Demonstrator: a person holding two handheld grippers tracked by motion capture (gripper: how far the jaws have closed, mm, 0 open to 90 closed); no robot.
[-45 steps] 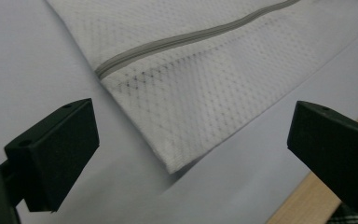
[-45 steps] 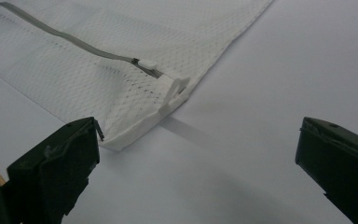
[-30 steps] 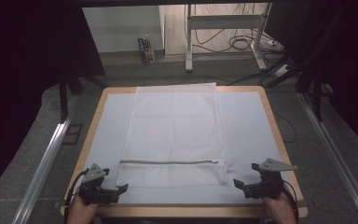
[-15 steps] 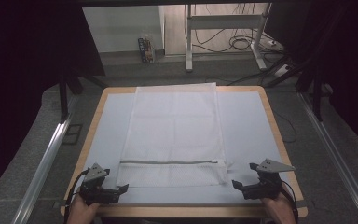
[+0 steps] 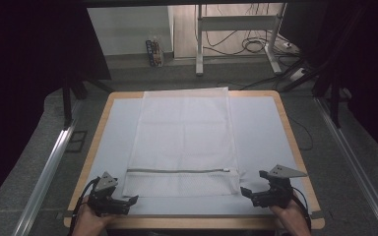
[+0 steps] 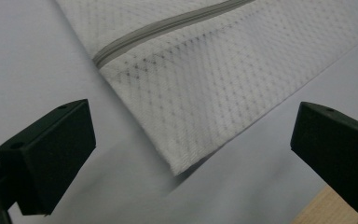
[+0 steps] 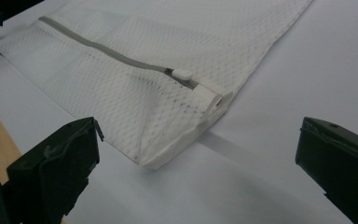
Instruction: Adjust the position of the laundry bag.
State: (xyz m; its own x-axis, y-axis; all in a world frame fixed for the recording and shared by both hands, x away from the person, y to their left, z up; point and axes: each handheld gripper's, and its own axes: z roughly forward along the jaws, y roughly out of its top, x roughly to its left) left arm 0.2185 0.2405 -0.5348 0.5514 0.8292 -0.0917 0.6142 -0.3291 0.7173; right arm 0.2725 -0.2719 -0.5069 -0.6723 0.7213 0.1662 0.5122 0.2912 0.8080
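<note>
Bag flat mid-frame in the high view, zipper shut, nothing gripped yet. Left gripper and right gripper low in frame, jaws wide, just beside its near corners. Probably early: grasp and everything after left.

Bag runs off the top edge in both gripper views, so its far end's cut off. Hands clipped at frame bottom in high view. Item on the floor, upper middle, too small to ID.
</note>
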